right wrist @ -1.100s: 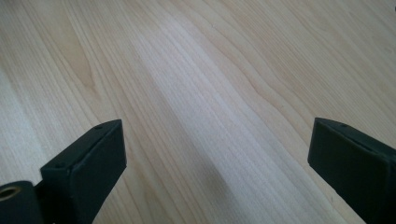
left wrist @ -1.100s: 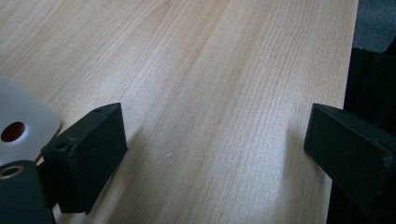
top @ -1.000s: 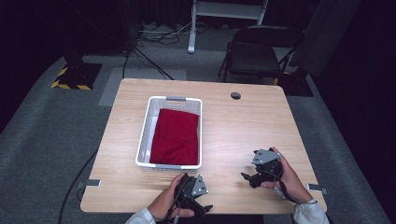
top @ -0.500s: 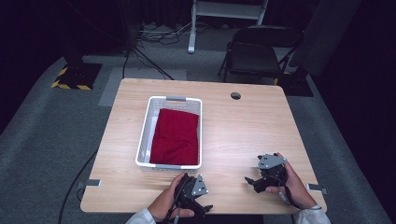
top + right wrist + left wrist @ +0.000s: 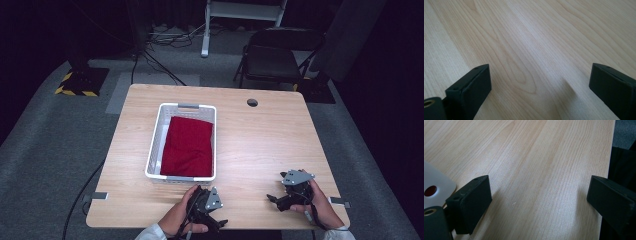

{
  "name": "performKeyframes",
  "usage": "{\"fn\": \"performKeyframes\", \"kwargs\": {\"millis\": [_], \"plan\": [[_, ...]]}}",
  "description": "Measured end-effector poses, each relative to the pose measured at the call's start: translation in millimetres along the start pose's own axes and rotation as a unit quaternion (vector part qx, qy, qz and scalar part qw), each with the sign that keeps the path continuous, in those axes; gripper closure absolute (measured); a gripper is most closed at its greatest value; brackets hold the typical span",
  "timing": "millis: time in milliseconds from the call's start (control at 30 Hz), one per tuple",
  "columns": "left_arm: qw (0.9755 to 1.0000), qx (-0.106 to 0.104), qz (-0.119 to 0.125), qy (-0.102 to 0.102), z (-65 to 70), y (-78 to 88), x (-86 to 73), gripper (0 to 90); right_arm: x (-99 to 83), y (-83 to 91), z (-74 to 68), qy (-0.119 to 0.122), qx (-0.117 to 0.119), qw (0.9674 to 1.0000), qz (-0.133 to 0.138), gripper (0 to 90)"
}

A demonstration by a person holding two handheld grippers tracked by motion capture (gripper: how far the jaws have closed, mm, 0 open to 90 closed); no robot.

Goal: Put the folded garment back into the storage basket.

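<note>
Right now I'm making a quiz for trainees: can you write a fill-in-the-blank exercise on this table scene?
1. The folded red cloth lies inside the white plastic ____.
2. The jaws of the left gripper stand ____, with bare wood between them.
3. The right gripper rests on the light wooden ____.
4. The black folding chair stands on the grey ____.

Missing words: basket; open; table; carpet

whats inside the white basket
A folded red cloth lies in the basket, covering most of its floor. Anything under the cloth is hidden.
</note>
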State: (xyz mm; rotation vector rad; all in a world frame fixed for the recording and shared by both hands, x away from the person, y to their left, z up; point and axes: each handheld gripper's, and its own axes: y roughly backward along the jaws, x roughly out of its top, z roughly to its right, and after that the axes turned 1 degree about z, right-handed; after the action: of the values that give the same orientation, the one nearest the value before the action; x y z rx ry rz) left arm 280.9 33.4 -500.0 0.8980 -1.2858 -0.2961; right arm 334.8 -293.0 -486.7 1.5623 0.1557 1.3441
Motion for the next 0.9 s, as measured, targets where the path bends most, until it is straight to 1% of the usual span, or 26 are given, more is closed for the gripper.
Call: {"fn": "performKeyframes", "kwargs": {"millis": [233, 333, 500, 733, 833, 900], "plan": [[1.0000, 0.000, 0.000, 0.001, 0.1, 0.0, 0.0, 5.7, -11.3, 3.4, 2.7, -0.020, 0.007, 0.9997, 0.009, 3.7], [1.0000, 0.000, 0.000, 0.001, 0.1, 0.0, 0.0, 5.7, -16.6, 4.4, 4.6, -0.031, 0.016, 0.9992, 0.017, 2.7], [1.0000, -0.001, -0.001, 0.000, -0.2, -0.1, 0.1, 5.7, -25.2, 7.4, 8.2, -0.047, 0.023, 0.9983, 0.024, 1.0], [1.0000, -0.001, -0.001, -0.001, -0.3, -0.2, 0.2, 5.7, -34.3, 11.2, 13.6, -0.064, 0.023, 0.9972, 0.030, 0.3], [1.0000, -0.002, 0.000, -0.001, -0.4, -0.3, 0.3, 5.7, -38.3, 12.9, 16.2, -0.078, 0.026, 0.9962, 0.029, 0.3], [1.0000, -0.002, 0.000, -0.001, -0.4, -0.4, 0.3, 5.7, -40.9, 14.9, 17.9, -0.080, 0.023, 0.9961, 0.029, 0.2]]}}
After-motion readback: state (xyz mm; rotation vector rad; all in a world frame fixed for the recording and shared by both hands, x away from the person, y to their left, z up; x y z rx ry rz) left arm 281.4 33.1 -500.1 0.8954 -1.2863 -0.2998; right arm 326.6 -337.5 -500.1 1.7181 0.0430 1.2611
